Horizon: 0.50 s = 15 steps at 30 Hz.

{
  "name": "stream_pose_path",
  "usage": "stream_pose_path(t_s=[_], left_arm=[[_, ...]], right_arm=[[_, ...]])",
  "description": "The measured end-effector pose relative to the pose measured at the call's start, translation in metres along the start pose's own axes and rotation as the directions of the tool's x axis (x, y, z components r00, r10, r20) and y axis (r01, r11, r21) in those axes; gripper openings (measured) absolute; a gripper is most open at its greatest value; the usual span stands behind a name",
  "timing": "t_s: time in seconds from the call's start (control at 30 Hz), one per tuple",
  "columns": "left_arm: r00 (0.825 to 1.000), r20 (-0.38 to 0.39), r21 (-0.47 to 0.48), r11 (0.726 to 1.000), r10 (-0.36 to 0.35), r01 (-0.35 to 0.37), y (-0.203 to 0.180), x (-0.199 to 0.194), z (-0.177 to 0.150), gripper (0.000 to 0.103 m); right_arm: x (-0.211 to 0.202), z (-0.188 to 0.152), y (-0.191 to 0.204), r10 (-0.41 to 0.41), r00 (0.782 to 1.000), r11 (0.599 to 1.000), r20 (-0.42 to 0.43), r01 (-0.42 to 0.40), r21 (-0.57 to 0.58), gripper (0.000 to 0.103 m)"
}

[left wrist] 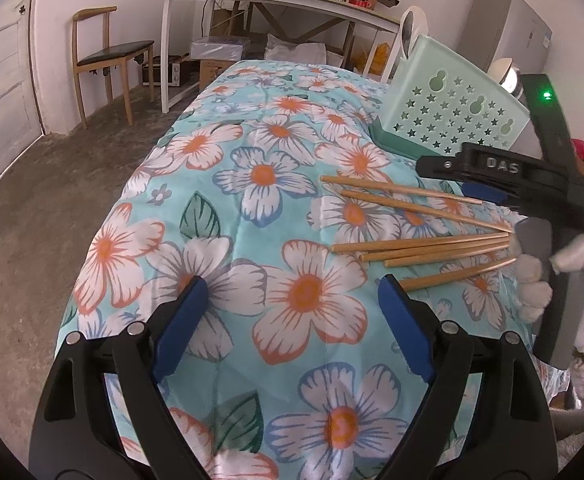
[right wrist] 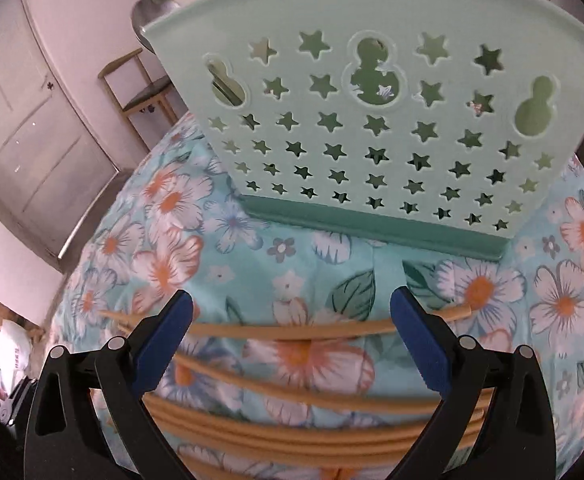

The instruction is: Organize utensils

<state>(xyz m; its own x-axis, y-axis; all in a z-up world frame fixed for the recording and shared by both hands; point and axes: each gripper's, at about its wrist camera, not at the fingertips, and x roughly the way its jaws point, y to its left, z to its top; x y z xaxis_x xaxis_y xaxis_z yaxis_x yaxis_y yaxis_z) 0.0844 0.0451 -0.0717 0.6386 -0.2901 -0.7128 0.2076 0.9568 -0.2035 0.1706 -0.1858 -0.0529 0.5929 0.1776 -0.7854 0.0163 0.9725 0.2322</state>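
Several wooden chopsticks [left wrist: 420,242] lie fanned out on the floral tablecloth [left wrist: 252,220], right of my left gripper [left wrist: 292,296], which hangs open over bare cloth. Behind them stands a mint-green utensil holder [left wrist: 452,112] with star cut-outs and a metal spoon [left wrist: 406,32] sticking out. In the right wrist view the chopsticks [right wrist: 292,400] run crosswise under my open right gripper [right wrist: 292,316], with the holder [right wrist: 372,128] just beyond. The right gripper [left wrist: 444,168] also shows in the left wrist view, held by a white-gloved hand [left wrist: 540,280] above the chopstick tips.
A wooden chair [left wrist: 104,56] stands by the left wall beside a white door [right wrist: 32,128]. A long white desk [left wrist: 276,4] with clutter on top and boxes underneath lines the back wall. A grey cabinet [left wrist: 508,28] is at the back right. The table drops off to the concrete floor on the left.
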Motion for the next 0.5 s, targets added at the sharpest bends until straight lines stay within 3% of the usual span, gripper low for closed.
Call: stream_pose_path(t_s=[0.23, 0.5], left_arm=[[1.0, 0.002, -0.002, 1.0, -0.006, 0.006, 0.001, 0.0, 0.0, 0.083], [1.0, 0.001, -0.006, 1.0, -0.008, 0.008, 0.002, 0.0, 0.0, 0.083]], right_arm=[[-0.004, -0.005, -0.002, -0.042, 0.999, 0.999, -0.002, 0.042, -0.023, 0.096], [-0.057, -0.016, -0.042, -0.063, 0.996, 0.998, 0.056, 0.063, 0.01, 0.096]])
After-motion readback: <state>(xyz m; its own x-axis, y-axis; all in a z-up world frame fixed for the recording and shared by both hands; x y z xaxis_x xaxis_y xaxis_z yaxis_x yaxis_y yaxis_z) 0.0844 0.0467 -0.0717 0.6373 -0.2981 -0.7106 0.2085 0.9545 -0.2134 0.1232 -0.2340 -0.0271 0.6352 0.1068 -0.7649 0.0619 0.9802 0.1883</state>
